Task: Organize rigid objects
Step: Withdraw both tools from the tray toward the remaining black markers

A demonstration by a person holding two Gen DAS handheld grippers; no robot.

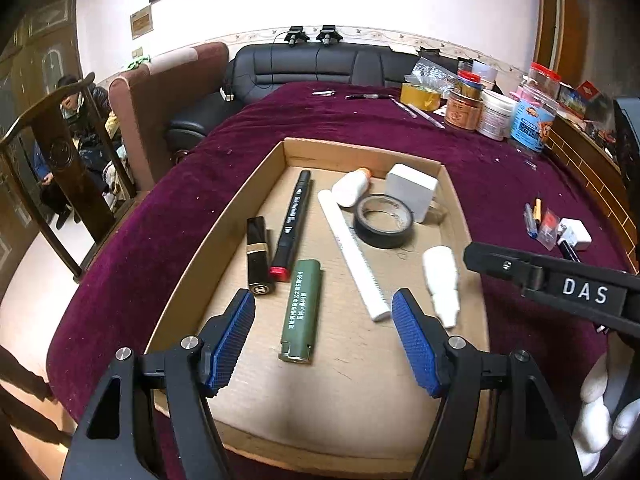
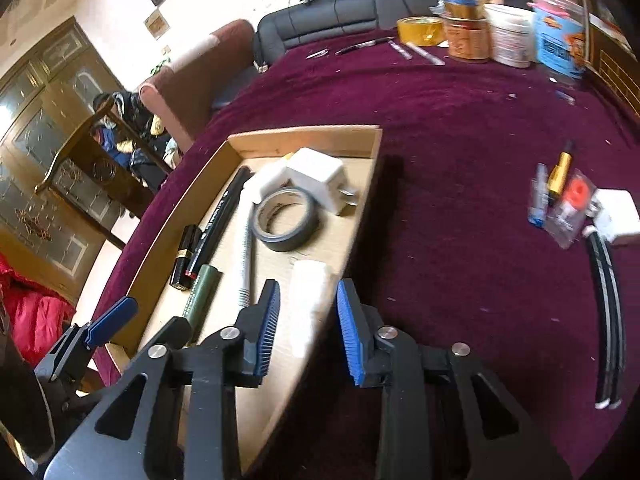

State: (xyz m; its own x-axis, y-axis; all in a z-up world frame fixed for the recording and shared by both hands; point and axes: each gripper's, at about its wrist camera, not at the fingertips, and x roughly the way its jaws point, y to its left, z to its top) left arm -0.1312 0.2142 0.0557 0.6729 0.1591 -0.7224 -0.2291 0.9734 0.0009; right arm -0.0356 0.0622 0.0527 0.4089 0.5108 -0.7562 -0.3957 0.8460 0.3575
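Left wrist view: left gripper (image 1: 323, 334) hangs empty, jaws apart, over green lighter (image 1: 300, 310) in cardboard tray (image 1: 362, 152); withdraw straight up, judging placement finished.

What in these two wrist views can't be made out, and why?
- Small items on the cloth, right wrist view: motion blur; their types are unclear.
- Jar labels at the far edge, right wrist view: blurred, unreadable.
- White bottle in the cardboard tray, right wrist view: smeared; contact with the right gripper fingers cannot be told.
- Gloved hand, left wrist view: cut off by the edge.
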